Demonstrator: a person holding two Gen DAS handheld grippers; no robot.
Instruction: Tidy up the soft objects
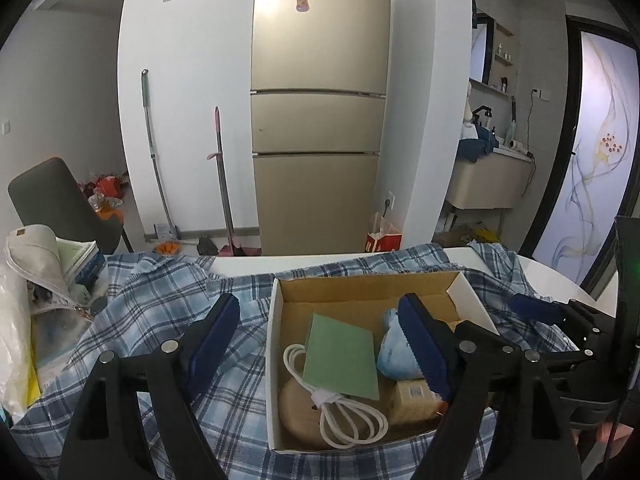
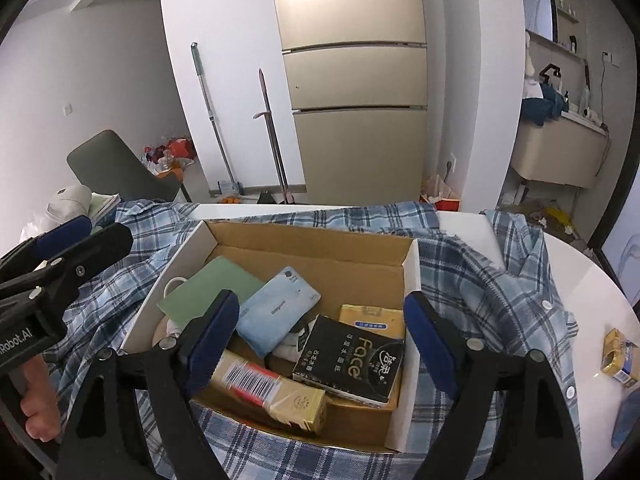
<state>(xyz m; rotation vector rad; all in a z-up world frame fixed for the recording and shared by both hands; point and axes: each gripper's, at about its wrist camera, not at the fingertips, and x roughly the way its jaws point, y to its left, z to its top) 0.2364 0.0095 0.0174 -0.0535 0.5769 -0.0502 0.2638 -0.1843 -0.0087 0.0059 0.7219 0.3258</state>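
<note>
Home: fridge [image 1: 318, 120], mops [image 1: 154, 152], washbasin [image 1: 490, 180].

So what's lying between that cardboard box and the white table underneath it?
A blue plaid shirt is spread under the cardboard box on the white table, clearest in the right wrist view.

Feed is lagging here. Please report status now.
Left gripper and right gripper open, empty. Plaid shirt spread on table. Cardboard box sits on it.

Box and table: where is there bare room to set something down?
The box is crowded in front; only its cardboard floor along the back wall, behind the green card and blue packet, is bare. Bare white table lies right of the plaid shirt, beyond the small yellow pack. The left side is cluttered.
</note>
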